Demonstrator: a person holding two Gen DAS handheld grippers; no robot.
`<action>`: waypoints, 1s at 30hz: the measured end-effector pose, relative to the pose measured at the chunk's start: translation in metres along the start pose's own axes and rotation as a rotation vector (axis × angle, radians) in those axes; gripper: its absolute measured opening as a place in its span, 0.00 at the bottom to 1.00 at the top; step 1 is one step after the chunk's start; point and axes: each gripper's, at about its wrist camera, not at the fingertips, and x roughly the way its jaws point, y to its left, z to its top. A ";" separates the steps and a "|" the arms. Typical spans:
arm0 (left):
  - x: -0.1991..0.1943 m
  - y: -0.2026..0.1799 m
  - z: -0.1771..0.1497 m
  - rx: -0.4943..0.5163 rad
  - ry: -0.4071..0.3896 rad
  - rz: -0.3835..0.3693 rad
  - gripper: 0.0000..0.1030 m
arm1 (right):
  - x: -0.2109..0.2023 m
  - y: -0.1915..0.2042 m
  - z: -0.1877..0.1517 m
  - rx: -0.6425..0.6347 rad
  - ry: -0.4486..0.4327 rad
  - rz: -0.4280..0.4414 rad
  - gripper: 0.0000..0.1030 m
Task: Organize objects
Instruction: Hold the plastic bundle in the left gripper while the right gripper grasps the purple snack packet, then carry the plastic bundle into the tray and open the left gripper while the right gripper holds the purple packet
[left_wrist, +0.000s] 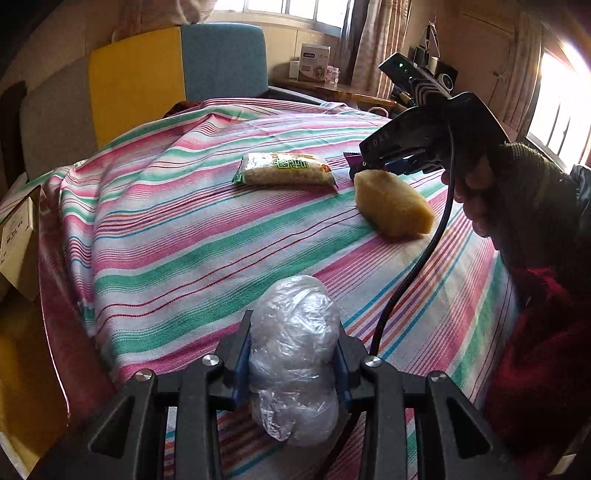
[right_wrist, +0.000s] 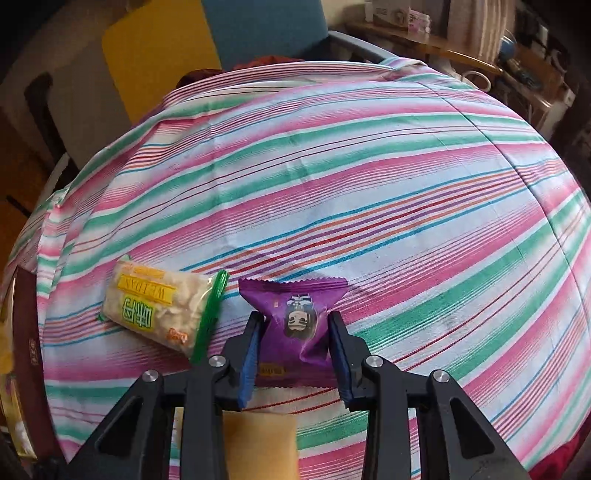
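purple packet (right_wrist: 295, 325), clear bundle (left_wrist: 293, 354), both gripped

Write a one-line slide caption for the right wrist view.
Right gripper fingers closed on a purple snack packet beside a green-edged cracker pack on the striped cloth.

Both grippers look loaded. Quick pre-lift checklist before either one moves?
1. Left gripper shut on the clear plastic-wrapped bundle: ok, both pads press its sides.
2. Right gripper shut on the purple snack packet: ok, pads pinch its lower half.
3. Purple packet lifted off the striped cloth: cannot tell; it looks to be lying on it.
4. Noodle packet apart from the right gripper's fingers: ok, it lies just to the picture's left, not touching.
5. Yellow sponge-like block away from the right gripper: not ok, it sits directly below it.
6. Right gripper's cable clear of the left gripper: cannot tell; it runs down close beside the bundle.
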 end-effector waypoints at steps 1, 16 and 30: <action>0.000 0.000 0.000 -0.001 -0.001 0.002 0.35 | 0.001 0.000 0.000 -0.009 0.002 0.002 0.34; 0.001 -0.003 0.003 0.019 0.011 0.020 0.35 | 0.004 0.005 -0.002 -0.037 -0.008 -0.015 0.36; 0.000 -0.009 0.006 0.057 0.040 0.045 0.35 | 0.004 0.007 -0.004 -0.049 -0.018 -0.026 0.36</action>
